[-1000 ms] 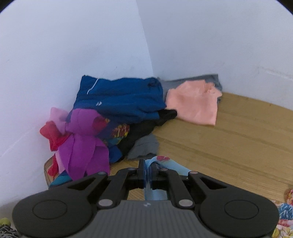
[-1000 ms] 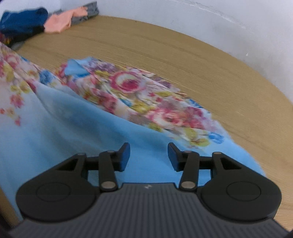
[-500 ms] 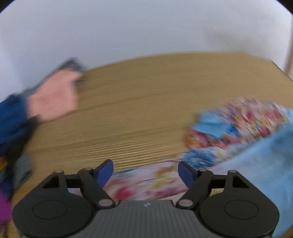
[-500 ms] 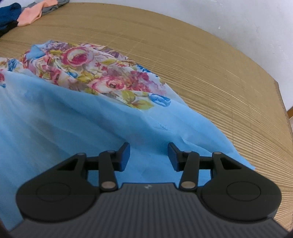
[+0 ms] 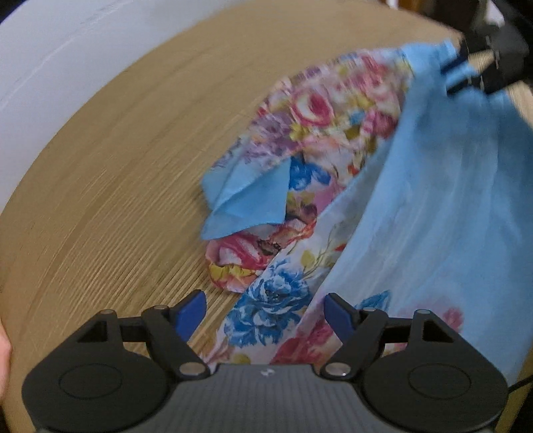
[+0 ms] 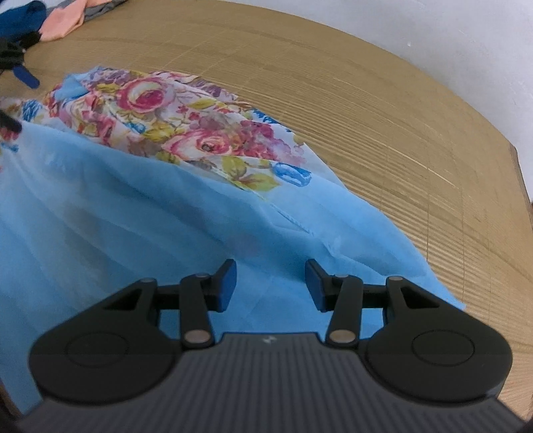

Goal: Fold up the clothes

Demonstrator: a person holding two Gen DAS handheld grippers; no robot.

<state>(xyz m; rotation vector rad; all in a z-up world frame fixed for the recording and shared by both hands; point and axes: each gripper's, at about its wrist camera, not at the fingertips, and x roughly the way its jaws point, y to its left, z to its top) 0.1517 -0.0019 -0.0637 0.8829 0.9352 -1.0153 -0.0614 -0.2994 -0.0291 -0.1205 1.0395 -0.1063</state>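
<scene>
A floral garment (image 5: pixel 319 110) with a plain light-blue lining (image 5: pixel 433 206) lies spread and rumpled on the wooden table (image 5: pixel 100 166). One blue corner (image 5: pixel 246 203) is folded over the flowers. My left gripper (image 5: pixel 265 313) is open just above the garment's near edge, holding nothing. My right gripper (image 6: pixel 271 283) is also open, hovering over the blue lining (image 6: pixel 133 206) with the flower print (image 6: pixel 186 123) beyond it. In the left wrist view the right gripper (image 5: pixel 448 79) shows blurred at the garment's far corner. One blue fingertip (image 6: pixel 25 76) of the left gripper shows in the right wrist view.
A pile of other clothes sits at the table's far left corner, with a dark blue piece (image 6: pixel 20 16) and a peach one (image 6: pixel 63 20). White walls (image 6: pixel 433 30) back the table. Its right edge (image 6: pixel 519 173) is near. Bare wood (image 6: pixel 366 83) lies beyond the garment.
One second ago my left gripper was shut on blue cloth facing the clothes pile. It has let go, opened and swung right over the floral garment. My right gripper stayed open above the lining.
</scene>
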